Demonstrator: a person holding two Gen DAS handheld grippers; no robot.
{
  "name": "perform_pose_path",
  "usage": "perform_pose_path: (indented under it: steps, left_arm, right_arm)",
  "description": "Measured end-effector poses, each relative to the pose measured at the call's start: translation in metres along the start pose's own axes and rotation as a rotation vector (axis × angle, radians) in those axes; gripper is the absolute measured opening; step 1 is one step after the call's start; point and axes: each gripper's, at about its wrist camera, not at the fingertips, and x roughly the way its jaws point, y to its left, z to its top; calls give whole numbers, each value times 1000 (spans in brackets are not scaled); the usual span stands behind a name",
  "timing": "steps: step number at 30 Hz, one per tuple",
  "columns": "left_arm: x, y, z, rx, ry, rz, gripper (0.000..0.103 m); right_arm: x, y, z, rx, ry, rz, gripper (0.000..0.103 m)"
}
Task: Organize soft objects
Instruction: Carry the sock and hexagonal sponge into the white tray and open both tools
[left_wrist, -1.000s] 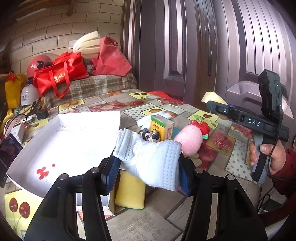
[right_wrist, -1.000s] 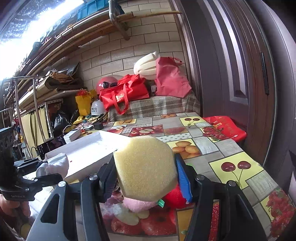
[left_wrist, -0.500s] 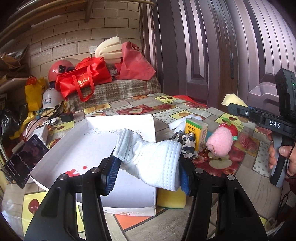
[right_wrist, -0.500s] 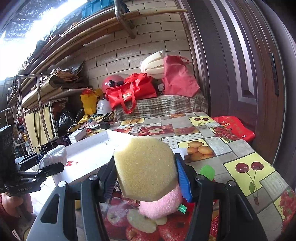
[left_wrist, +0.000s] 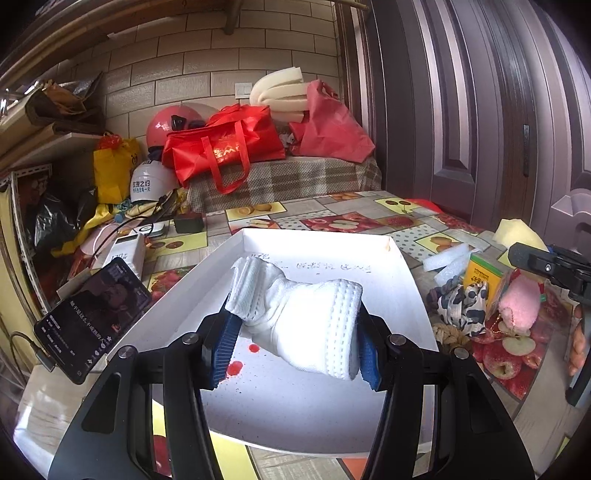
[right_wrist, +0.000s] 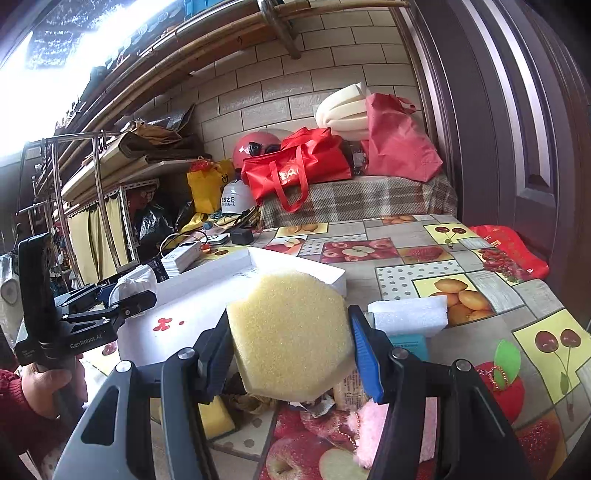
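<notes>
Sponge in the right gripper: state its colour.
Pale yellow sponge, clearest in the right wrist view.

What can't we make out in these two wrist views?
- Box near edge, left wrist: hidden behind the left tool and sock.
- Writing in the box: too small to read.
- Items under the sponge, right wrist: hidden by it.
- Pink plush, right wrist: partly behind the right tool.
</notes>
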Motion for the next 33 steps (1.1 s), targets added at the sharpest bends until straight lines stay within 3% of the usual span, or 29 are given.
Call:
perform_pose_path:
  steps: [9,17,21,28,31,33]
  left_arm:
    - [21,25,6,-45,1,46,56]
    - [37,44,12,-113,19,74,57]
    - [45,52,13,-152,56,85,57]
    - [56,47,16,-126,85,89,60]
    - [59,47,16,-125,96,111,67]
    - [59,48,17,-131,96,136,81]
  right_arm:
    - [36,42,0,-29,54,89,58]
    - [83,44,13,-3,61,56,58]
    - [101,57,16,-52,86,63,58]
    - [122,76,16,-131,151,59,60]
    - [127,75,15,-133,186,53,62]
    - [130,76,15,-132,199,38,73]
